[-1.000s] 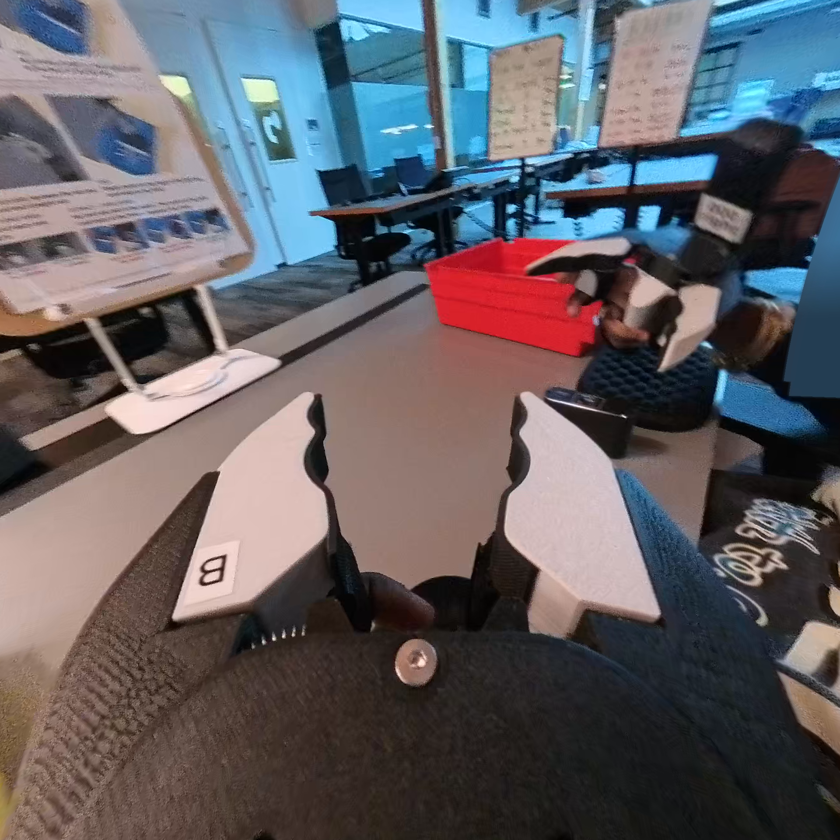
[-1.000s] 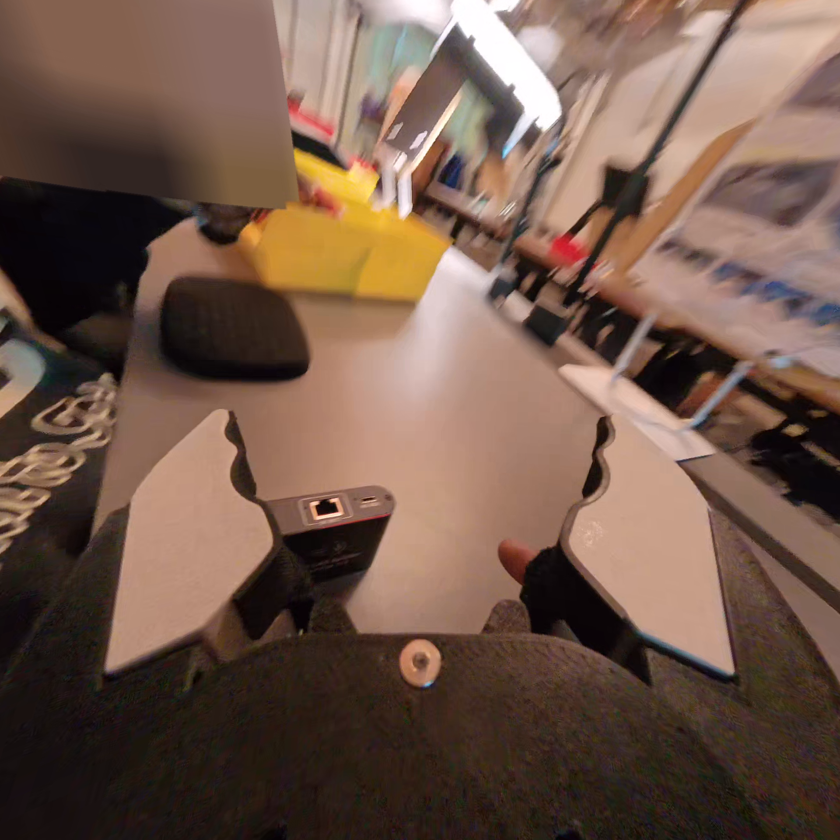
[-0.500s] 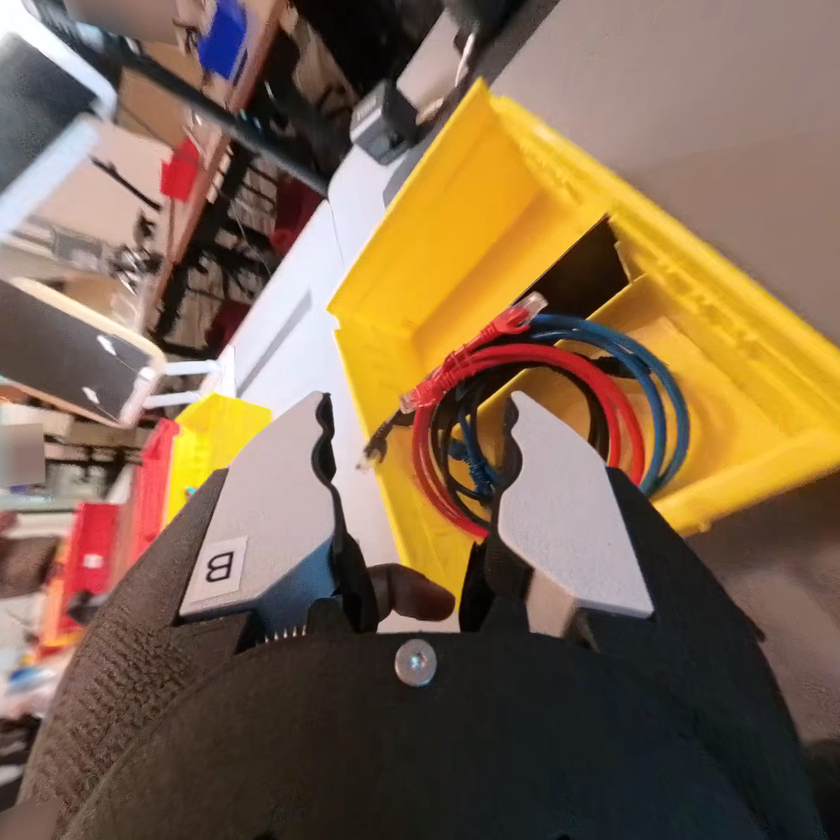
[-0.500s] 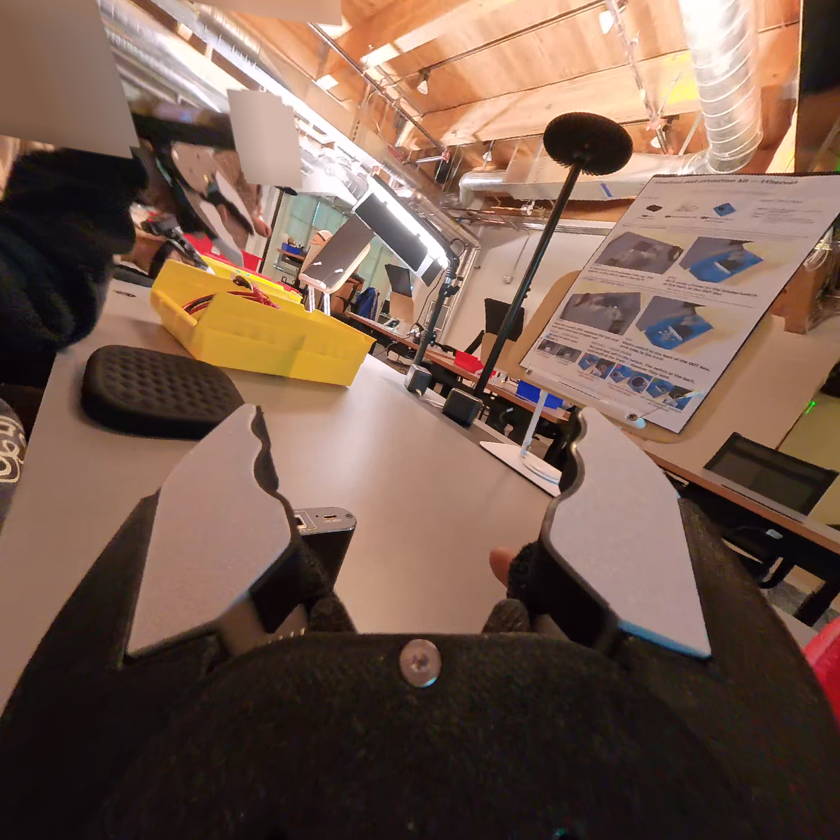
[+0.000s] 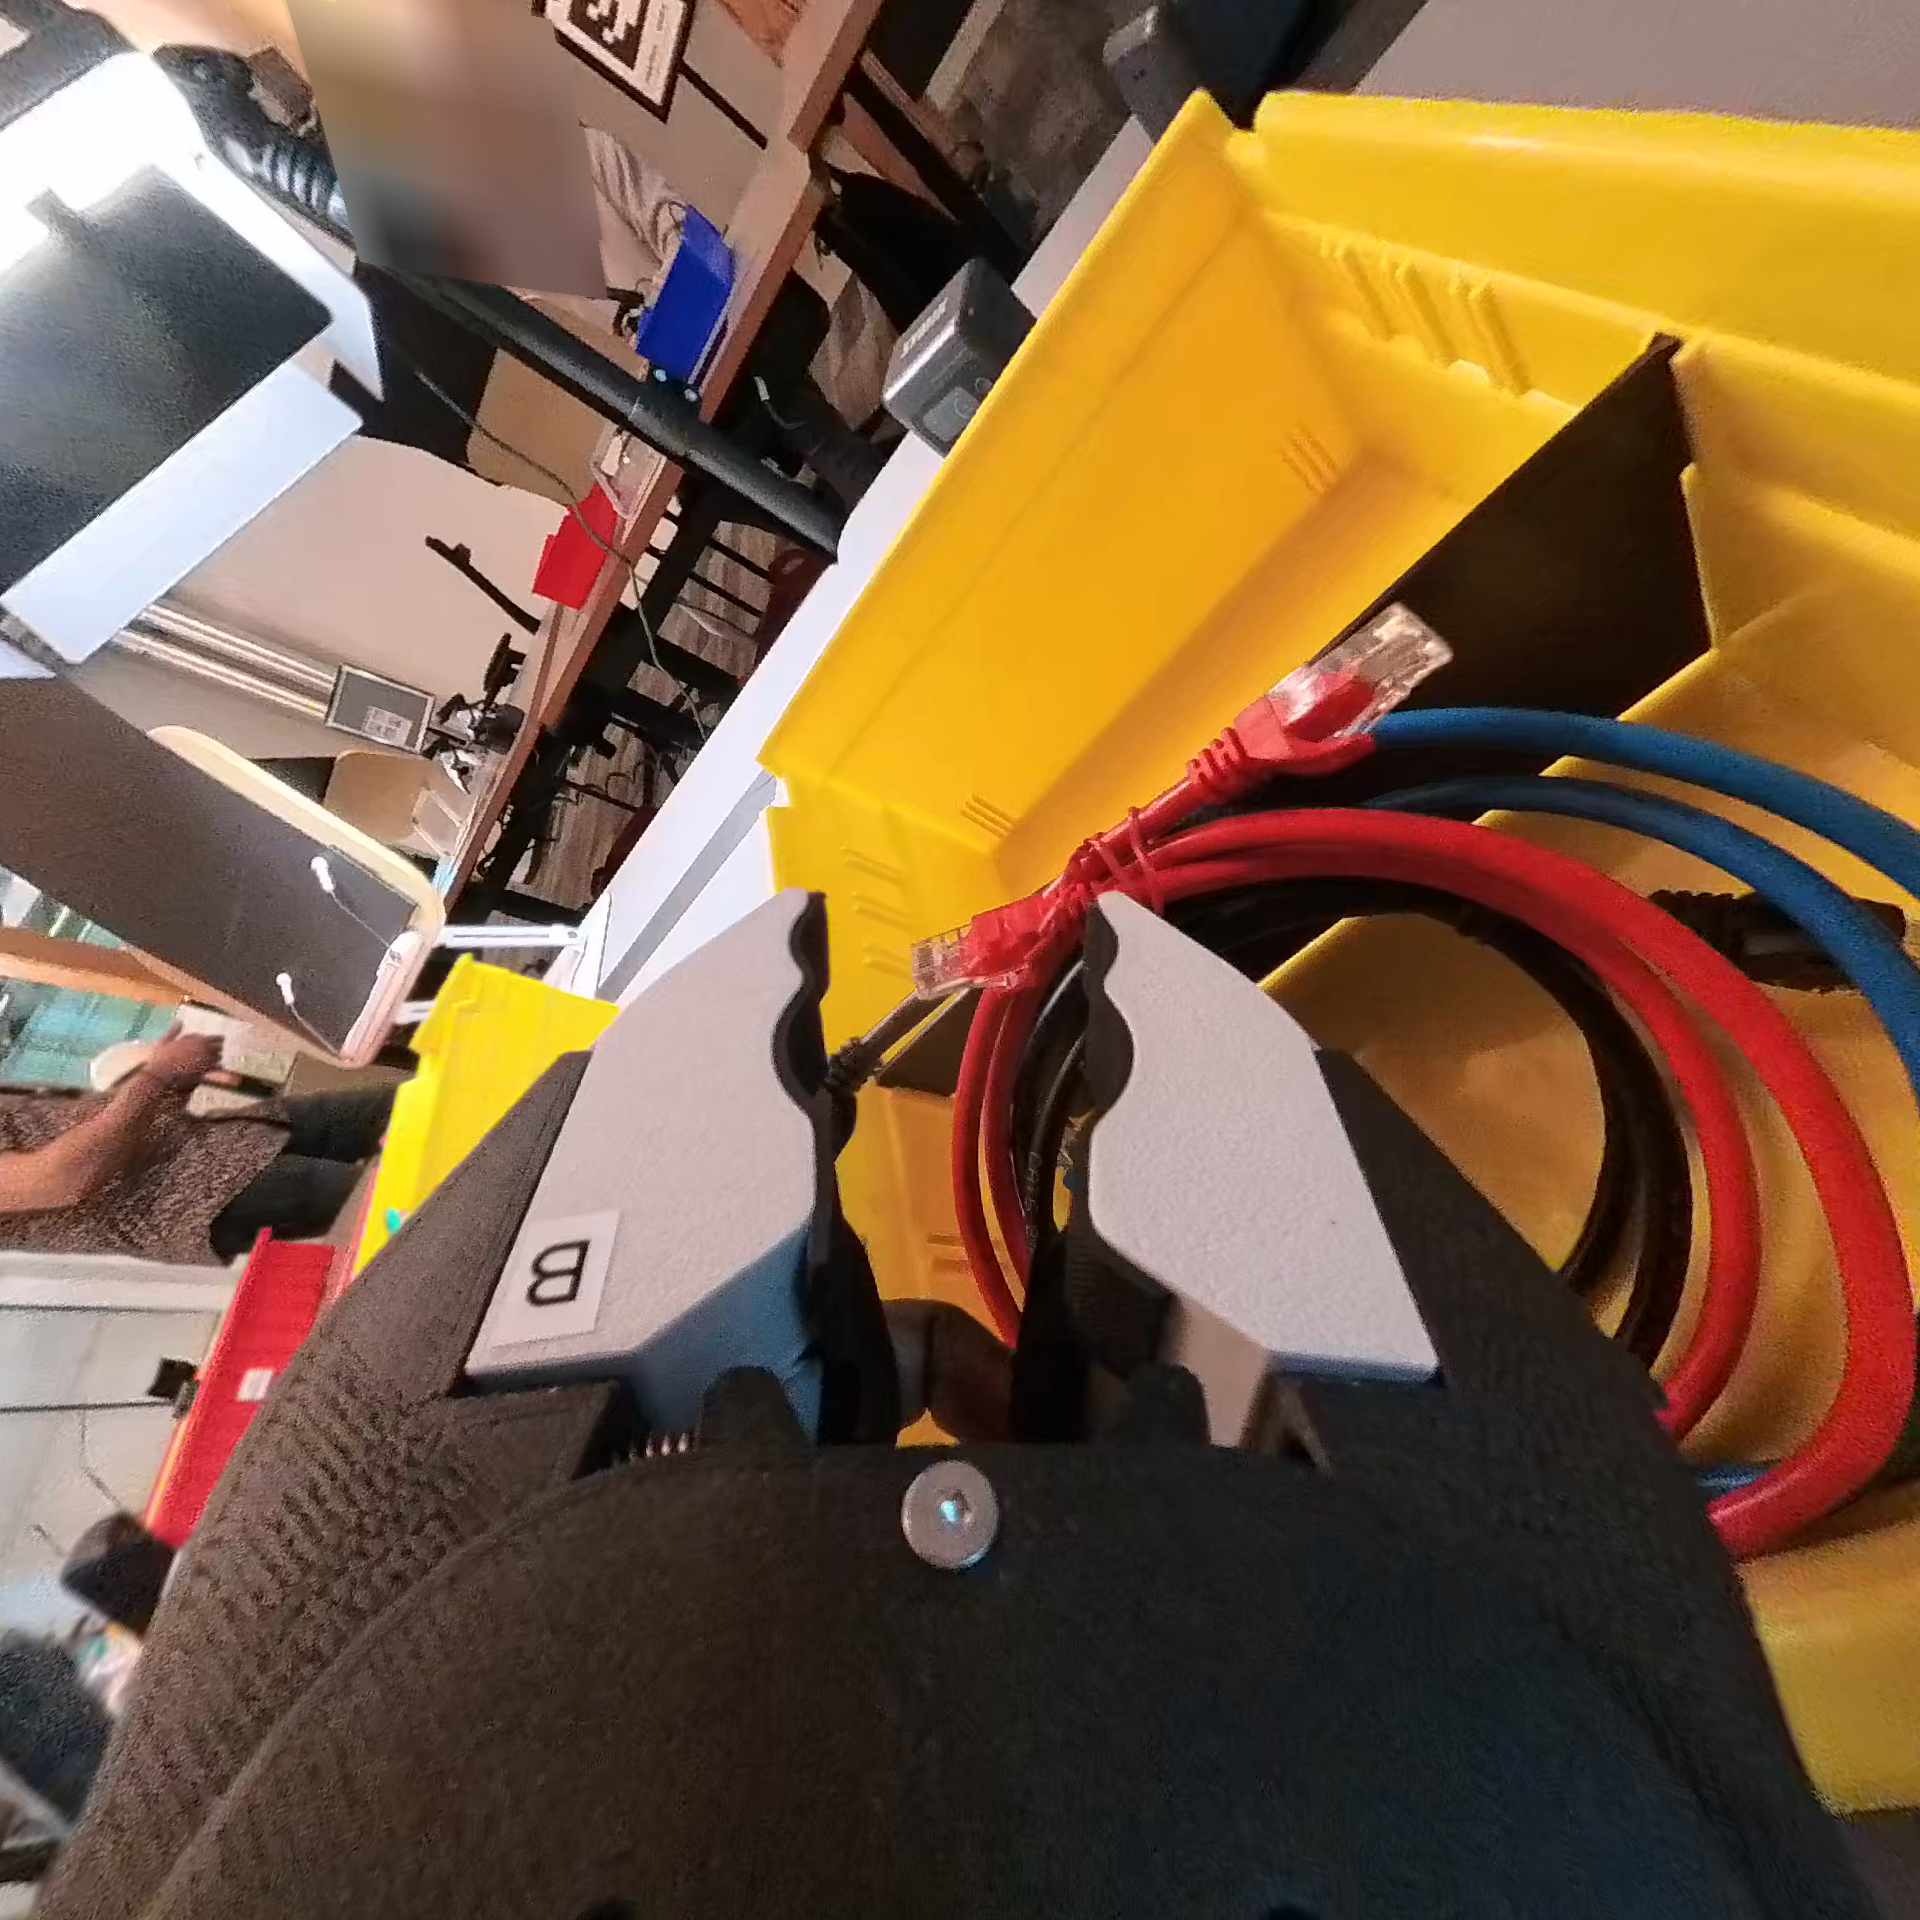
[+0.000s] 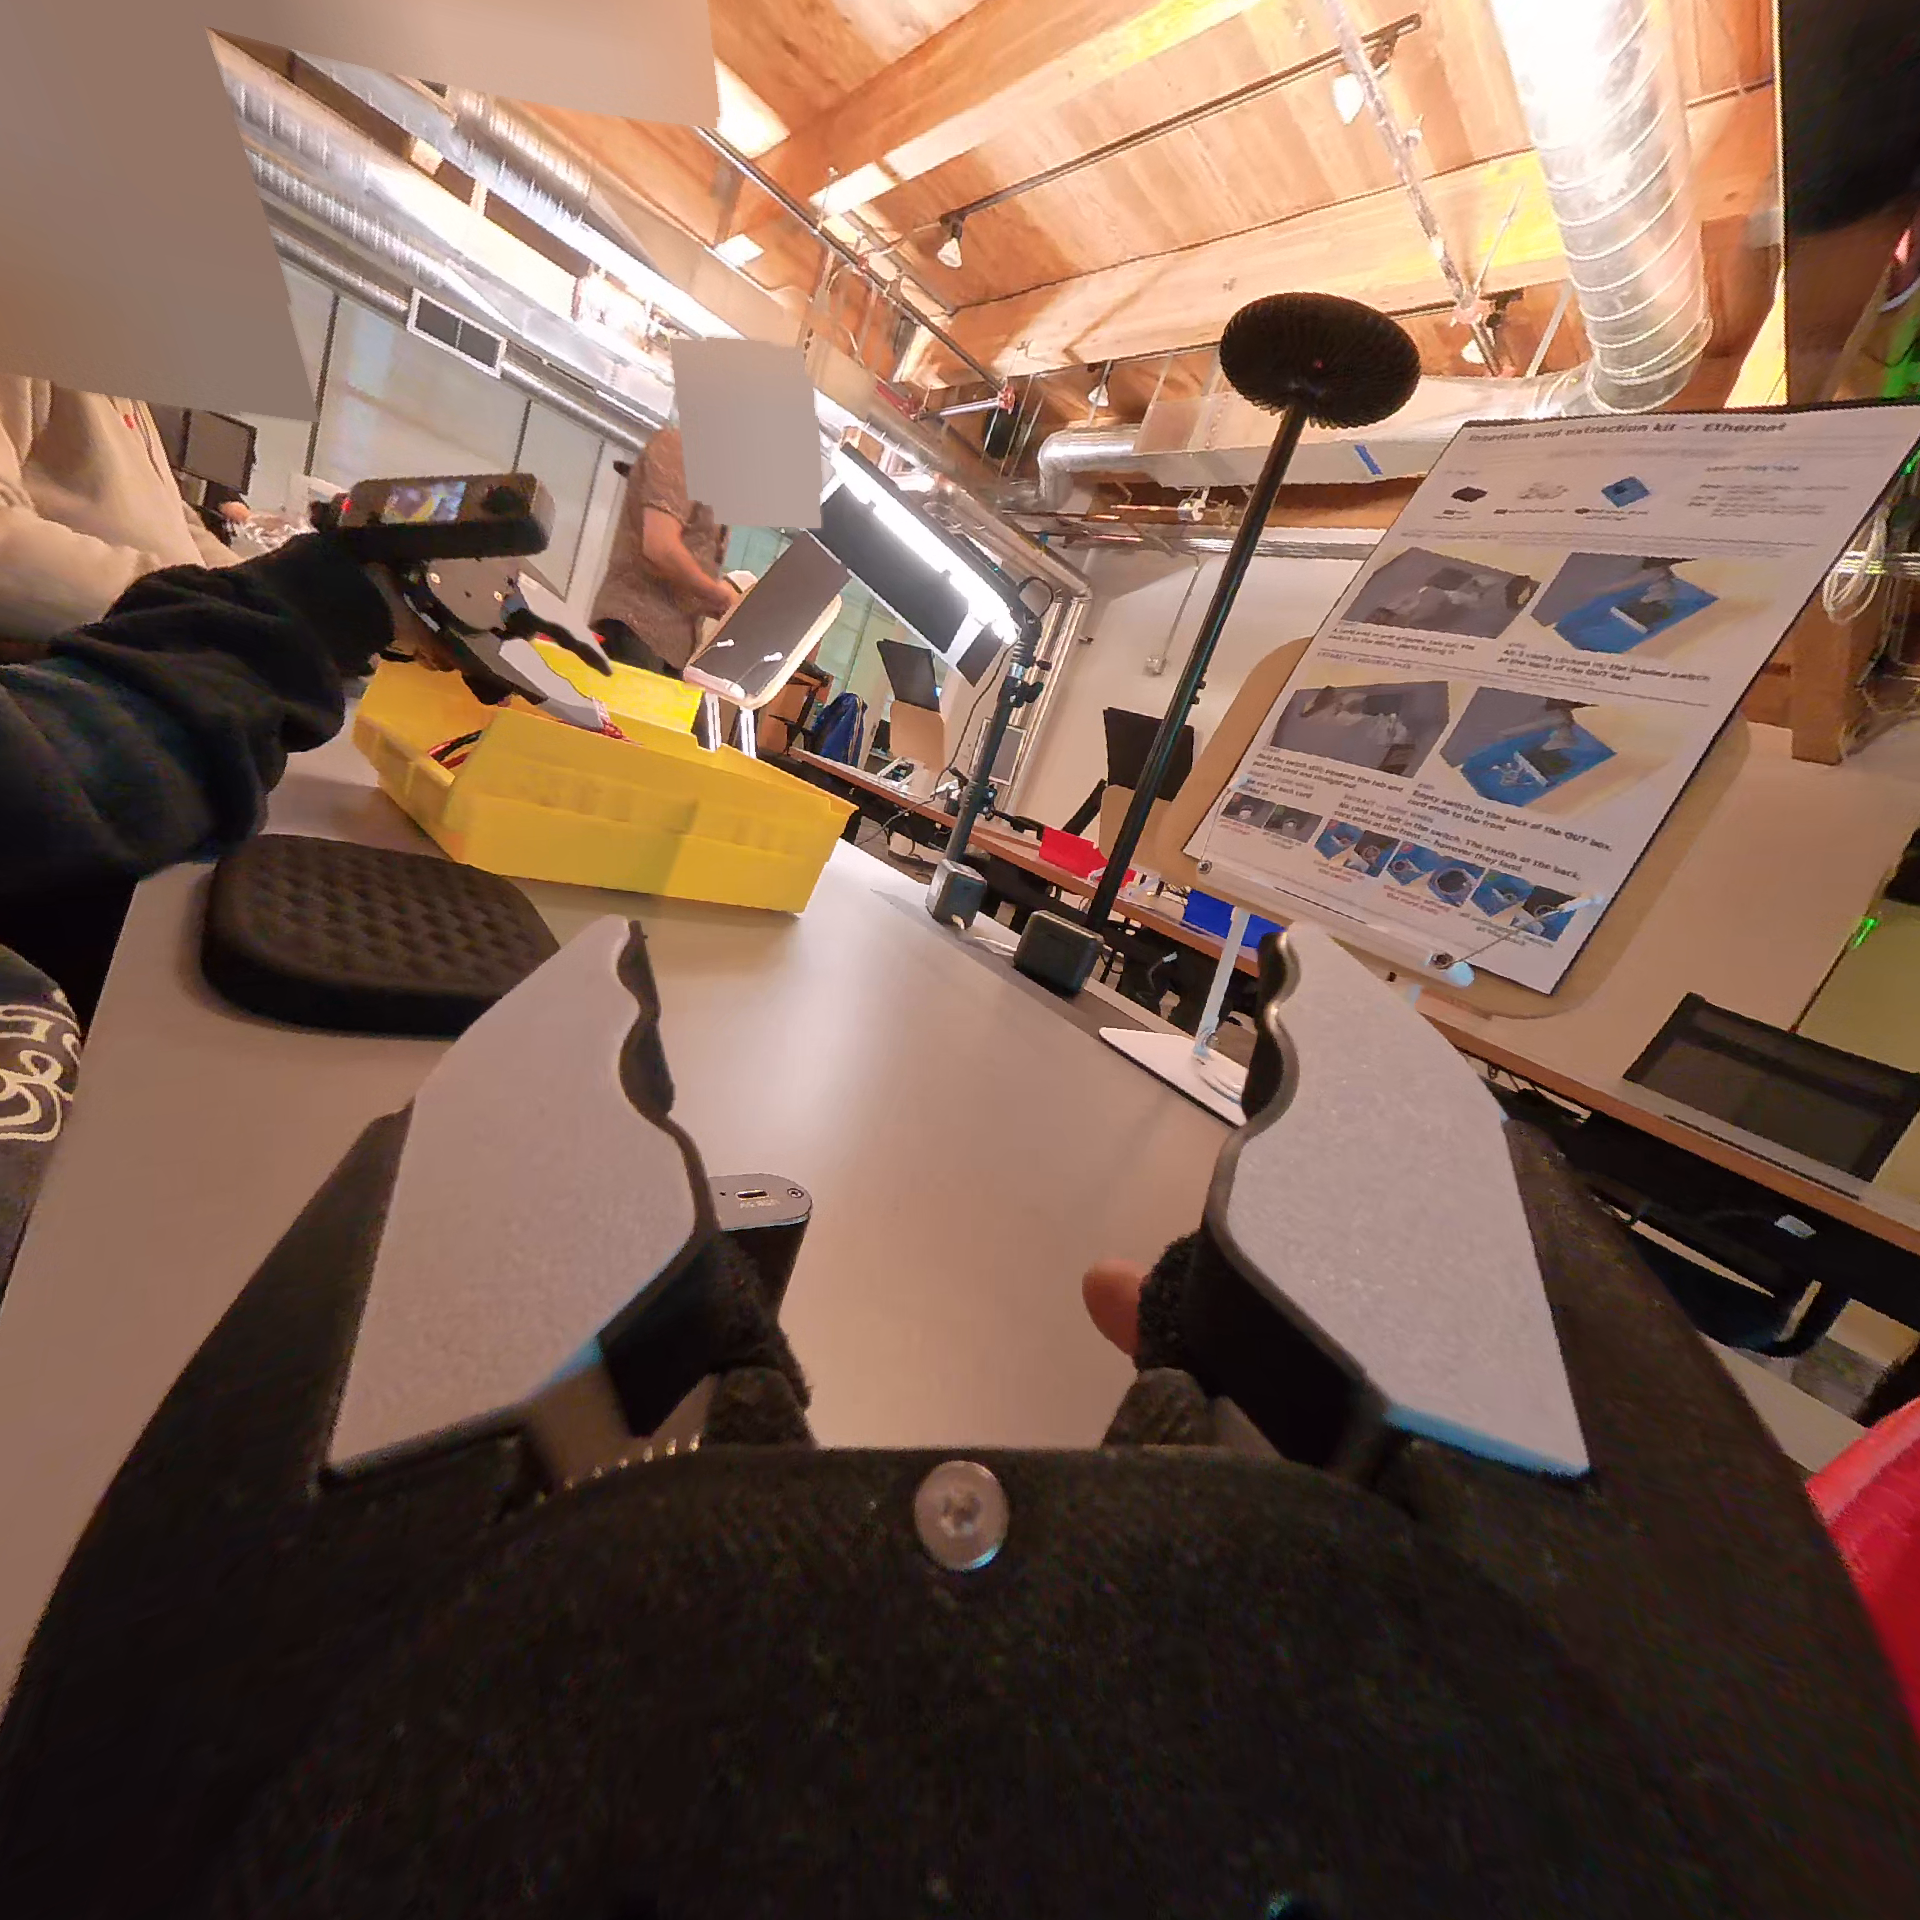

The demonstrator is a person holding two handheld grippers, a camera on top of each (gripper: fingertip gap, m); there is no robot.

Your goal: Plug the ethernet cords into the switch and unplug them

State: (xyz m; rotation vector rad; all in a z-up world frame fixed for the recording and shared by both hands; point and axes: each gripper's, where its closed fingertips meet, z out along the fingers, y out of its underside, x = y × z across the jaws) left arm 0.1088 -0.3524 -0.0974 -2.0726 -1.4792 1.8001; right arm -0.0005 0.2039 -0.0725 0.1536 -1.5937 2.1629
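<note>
The left hand-held gripper (image 5: pixel 951 977) hangs over the yellow bin (image 5: pixel 1091 540), its jaws spread and gripping nothing, with the coiled red ethernet cord (image 5: pixel 1558 862) passing between them beside blue (image 5: pixel 1662 748) and black (image 5: pixel 1621 1174) coils. The right hand-held gripper (image 6: pixel 951 997) sits low over the grey worktop (image 6: pixel 935 1060), jaws spread wide and empty; the dark switch (image 6: pixel 764 1210) lies on the worktop just behind its left finger. A black pad (image 6: pixel 364 925) lies near the bin. An instruction board (image 6: pixel 1579 686) stands on the far side, under a timber ceiling (image 6: pixel 1091 135) with ducts.
</note>
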